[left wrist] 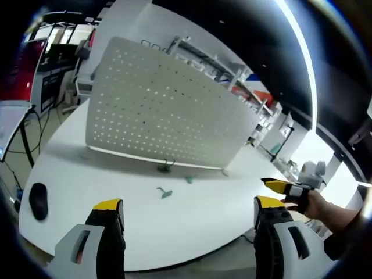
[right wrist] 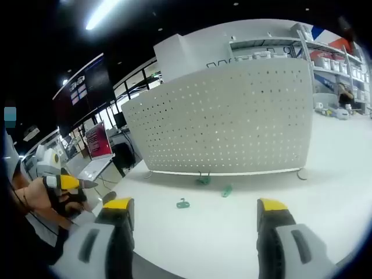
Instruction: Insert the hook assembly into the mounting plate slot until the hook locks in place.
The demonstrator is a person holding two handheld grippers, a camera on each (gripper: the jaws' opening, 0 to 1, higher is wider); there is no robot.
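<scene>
The white pegboard stands upright on the round white table, and it is the landmark for everything here. In the left gripper view, three small green hooks lie on the tabletop near its lower edge: one right against the foot of the board, one a little out from it, and one further out toward the camera. In the right gripper view the same board faces us, with a hook at its foot, another just in front, and a third out on the table.

The left gripper hangs well back from the board, jaws wide apart, nothing between the yellow tips. The right gripper is also well back from the board, jaws spread wide and empty.

A black mouse sits on the table, off to the side of the board. The person's hand holding the other gripper shows at the right edge of the left gripper view. Shelving stands behind the board.
</scene>
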